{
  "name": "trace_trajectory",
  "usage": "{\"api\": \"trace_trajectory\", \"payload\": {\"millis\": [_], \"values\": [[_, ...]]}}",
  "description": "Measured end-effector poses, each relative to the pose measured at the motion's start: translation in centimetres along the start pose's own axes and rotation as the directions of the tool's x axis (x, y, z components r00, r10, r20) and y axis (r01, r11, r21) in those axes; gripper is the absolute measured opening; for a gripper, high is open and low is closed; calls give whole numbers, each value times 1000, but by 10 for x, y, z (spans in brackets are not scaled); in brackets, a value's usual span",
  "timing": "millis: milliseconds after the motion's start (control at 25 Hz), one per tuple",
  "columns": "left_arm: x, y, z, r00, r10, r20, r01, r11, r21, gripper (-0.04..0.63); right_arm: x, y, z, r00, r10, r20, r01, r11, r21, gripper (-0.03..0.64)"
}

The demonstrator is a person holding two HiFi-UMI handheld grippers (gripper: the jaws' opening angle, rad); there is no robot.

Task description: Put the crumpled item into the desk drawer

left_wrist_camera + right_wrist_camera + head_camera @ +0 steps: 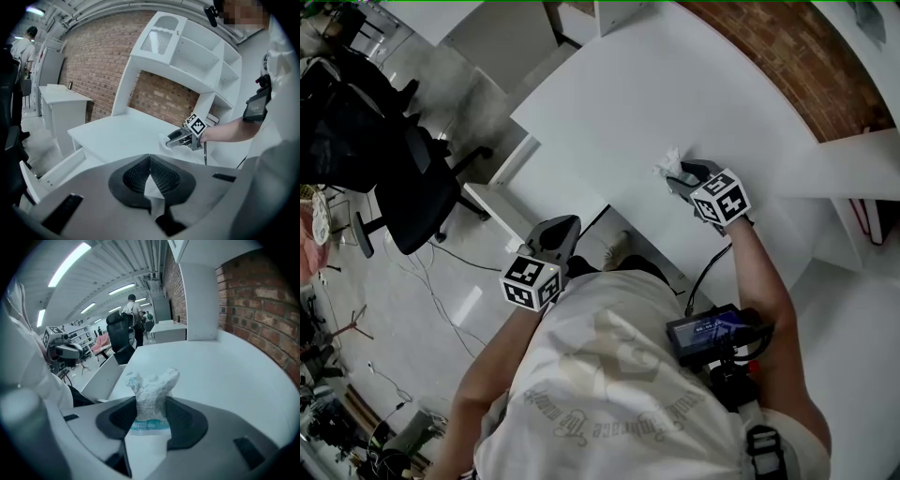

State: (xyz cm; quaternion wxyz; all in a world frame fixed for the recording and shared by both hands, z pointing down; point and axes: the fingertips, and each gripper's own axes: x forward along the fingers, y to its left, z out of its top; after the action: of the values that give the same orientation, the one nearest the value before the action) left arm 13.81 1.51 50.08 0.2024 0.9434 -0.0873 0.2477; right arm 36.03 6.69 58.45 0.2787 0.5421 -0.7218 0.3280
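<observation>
The right gripper [150,405] has its jaws clamped on the crumpled item [153,386], a white paper wad with a teal printed edge. It is squeezed between the dark pads and pokes out past the tips. The wad sits low over the desk [229,376] top, near the desk's front edge; whether it has cleared the surface I cannot tell. The left gripper [149,158] hovers out in front of the desk, its jaws pressed tip to tip with nothing between them. The desk drawer [54,172] looks pulled out below the desk's front edge, off to the left. So I judge the grasp made and the drawer ready. What is left is carrying the wad over the desk's edge, lowering it into the drawer and letting go.
</observation>
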Motion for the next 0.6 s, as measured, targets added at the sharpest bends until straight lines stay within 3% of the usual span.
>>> {"api": "trace_trajectory", "payload": {"millis": [600], "values": [[-32,14,-14,996,95,-3,-95,994,-53,21,16,32,32,982,50,184,-60,997,49,206]]}}
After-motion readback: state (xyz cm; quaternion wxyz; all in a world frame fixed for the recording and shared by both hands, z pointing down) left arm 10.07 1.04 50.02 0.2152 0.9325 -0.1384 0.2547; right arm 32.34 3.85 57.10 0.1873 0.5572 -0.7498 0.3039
